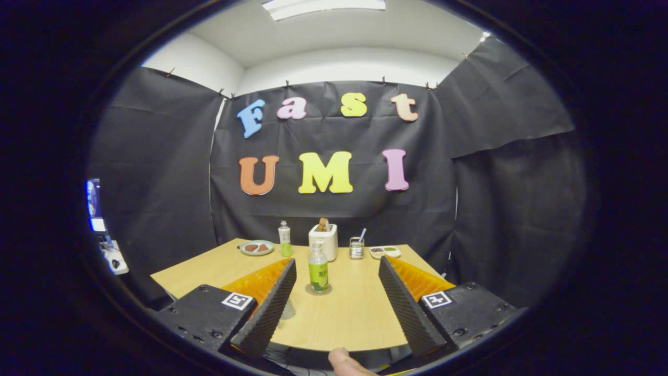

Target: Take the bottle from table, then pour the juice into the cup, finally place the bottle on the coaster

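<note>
While resting on a coaster [319, 290] with gripper [337, 271] fingers spread wide and empty: bottle [318, 269] apparently placed, task seemingly finished, though cup unidentifiable, pouring unconfirmed

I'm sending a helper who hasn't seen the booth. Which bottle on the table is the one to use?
On the wooden table, look just ahead of the open gripper, between its jaws. The bottle stands there on a round coaster. Its wide green label sets it apart from the slimmer bottle farther back beside the plate.
</note>
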Available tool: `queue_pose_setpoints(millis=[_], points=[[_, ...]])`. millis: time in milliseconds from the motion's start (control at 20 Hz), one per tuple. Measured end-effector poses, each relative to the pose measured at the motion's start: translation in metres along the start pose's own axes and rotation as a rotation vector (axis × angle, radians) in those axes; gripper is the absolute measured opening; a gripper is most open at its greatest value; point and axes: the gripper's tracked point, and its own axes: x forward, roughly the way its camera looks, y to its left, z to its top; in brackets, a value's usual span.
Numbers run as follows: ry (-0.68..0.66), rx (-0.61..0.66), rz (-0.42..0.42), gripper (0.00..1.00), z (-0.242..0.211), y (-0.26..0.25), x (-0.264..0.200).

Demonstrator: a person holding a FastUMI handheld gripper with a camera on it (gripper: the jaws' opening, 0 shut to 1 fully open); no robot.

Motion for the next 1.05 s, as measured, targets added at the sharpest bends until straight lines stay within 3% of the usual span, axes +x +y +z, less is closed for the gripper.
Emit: queue_pose_setpoints(millis=[200, 600, 1050], points=[[-0.065, -0.008, 0.033, 1.0, 0.018, 0.012, -0.014], [0.087, -0.019, -0.109, 1.0, -0.01, -0.013, -0.013], [0.062, 0.022, -0.068, 1.0, -0.008, -0.008, -0.009]])
